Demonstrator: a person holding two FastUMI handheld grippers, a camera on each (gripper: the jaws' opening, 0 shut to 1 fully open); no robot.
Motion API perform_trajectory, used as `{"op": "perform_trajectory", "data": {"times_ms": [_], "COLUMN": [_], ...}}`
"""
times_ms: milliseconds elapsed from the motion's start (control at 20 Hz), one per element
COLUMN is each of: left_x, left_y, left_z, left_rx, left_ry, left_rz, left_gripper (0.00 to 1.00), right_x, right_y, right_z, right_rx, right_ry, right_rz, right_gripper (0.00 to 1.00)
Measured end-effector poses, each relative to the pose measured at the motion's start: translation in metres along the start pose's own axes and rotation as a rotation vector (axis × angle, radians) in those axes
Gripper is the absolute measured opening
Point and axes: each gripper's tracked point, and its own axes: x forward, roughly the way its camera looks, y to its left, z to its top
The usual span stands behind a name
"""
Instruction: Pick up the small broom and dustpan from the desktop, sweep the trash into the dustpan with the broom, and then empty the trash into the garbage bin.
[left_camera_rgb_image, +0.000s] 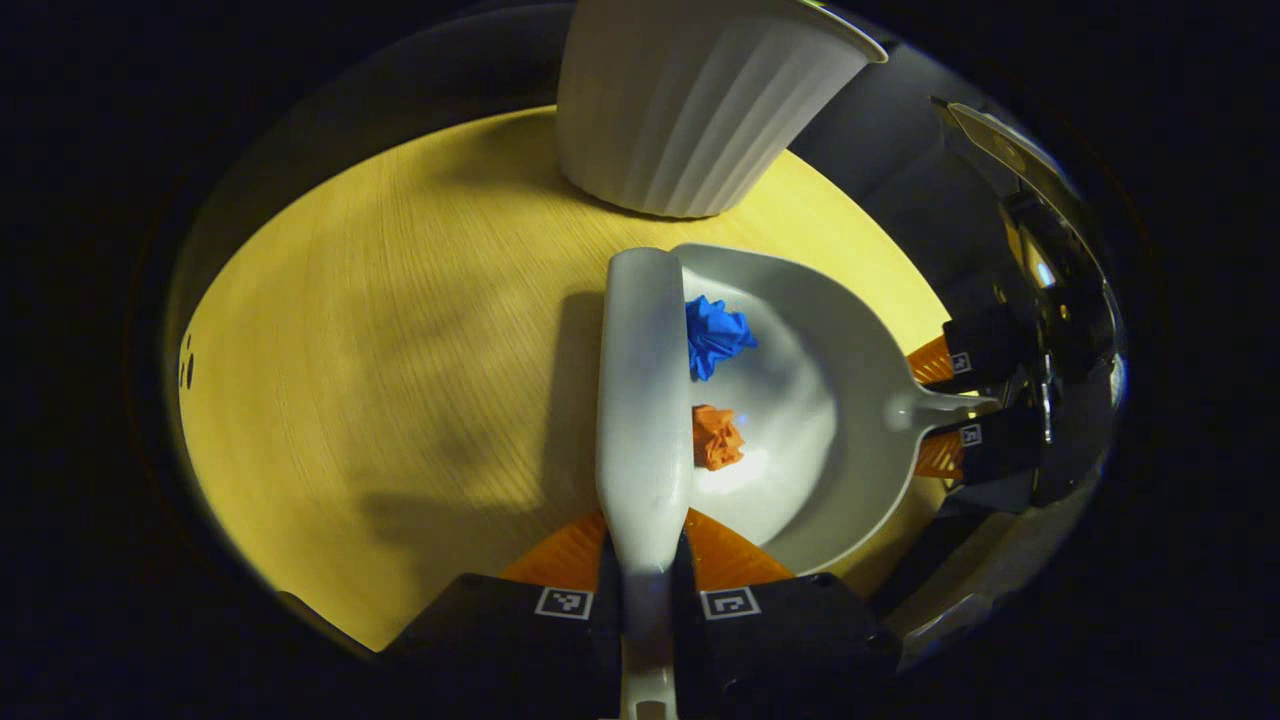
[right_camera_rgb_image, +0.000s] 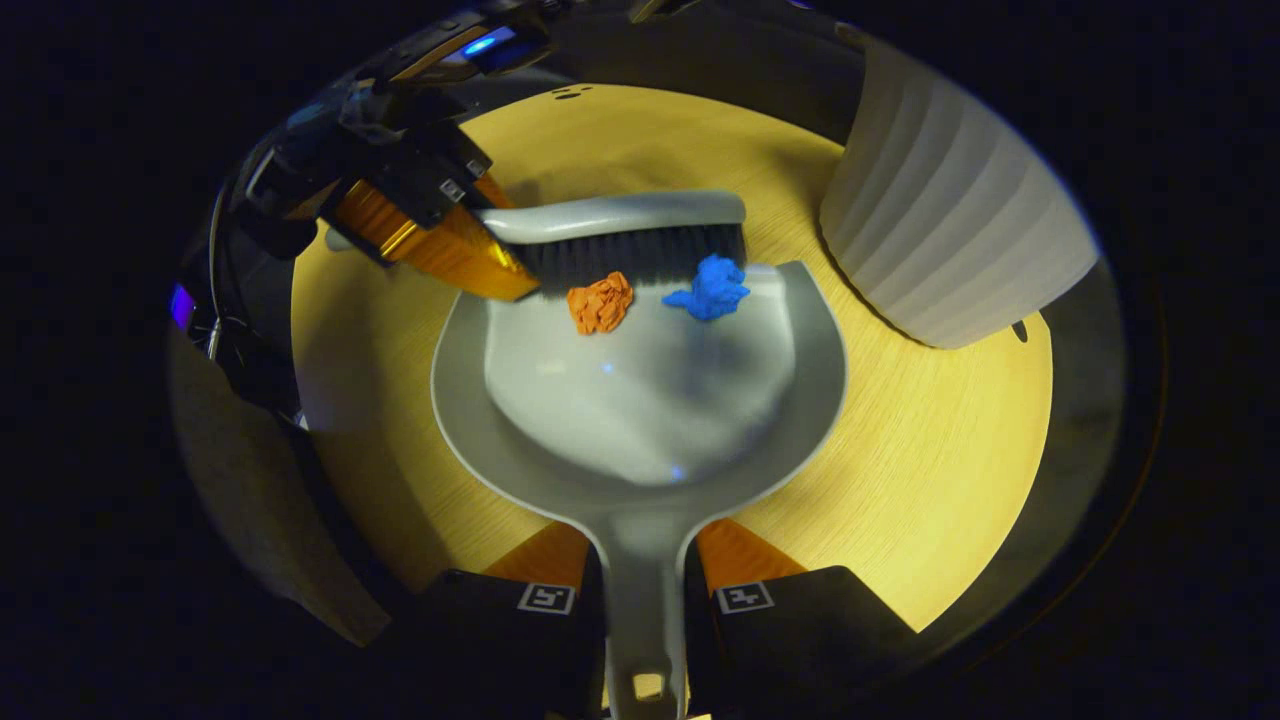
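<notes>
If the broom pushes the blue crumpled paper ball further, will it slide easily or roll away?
The blue crumpled paper ball looks light, so the grey broom's black bristles should move it easily. Its irregular creases probably make it tumble rather than roll far. On the smooth grey plastic dustpan it may slide towards the handle.

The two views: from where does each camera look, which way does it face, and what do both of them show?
Left gripper view: rides on the left tool, looking down along the broom it grips, toward the white bin; the right tool shows at the right, on the dustpan handle.
Right gripper view: rides on the right tool, looking along the dustpan toward the broom; the left tool shows upper left.
Both share the broom, dustpan, bin, wooden desktop, orange scrap and blue scrap.
</notes>
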Motion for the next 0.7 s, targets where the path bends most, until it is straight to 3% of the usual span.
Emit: {"op": "perform_trajectory", "data": {"times_ms": [100, 200, 250, 300, 450, 550, 700], "left_x": [-0.012, -0.022, -0.027, -0.030, -0.039, -0.039, -0.026], "left_y": [-0.001, 0.001, 0.005, 0.008, 0.015, 0.027, 0.056], "left_z": [0.001, 0.006, 0.007, 0.007, 0.010, 0.004, -0.010], "left_rx": [-0.008, -0.023, -0.030, -0.034, -0.054, -0.065, -0.099], "left_ry": [-0.026, -0.076, -0.099, -0.123, -0.193, -0.222, -0.236], "left_rz": [0.012, 0.041, 0.063, 0.089, 0.108, 0.127, 0.181], "left_gripper": [0.25, 0.29, 0.21, 0.25, 0.25, 0.21, 0.25], "right_x": [0.001, 0.001, 0.001, 0.002, -0.004, -0.010, -0.021], "right_y": [-0.001, 0.002, 0.000, -0.003, -0.001, 0.001, 0.009], "right_z": [0.001, 0.002, 0.002, 0.001, 0.005, 0.007, 0.011], "right_rx": [0.033, 0.073, 0.094, 0.113, 0.179, 0.224, 0.327], "right_ry": [-0.032, -0.066, -0.073, -0.075, -0.104, -0.121, -0.139], "right_rz": [-0.027, -0.045, -0.064, -0.082, -0.133, -0.170, -0.238], "right_gripper": [0.32, 0.36, 0.36, 0.36, 0.36, 0.36, 0.36]}}
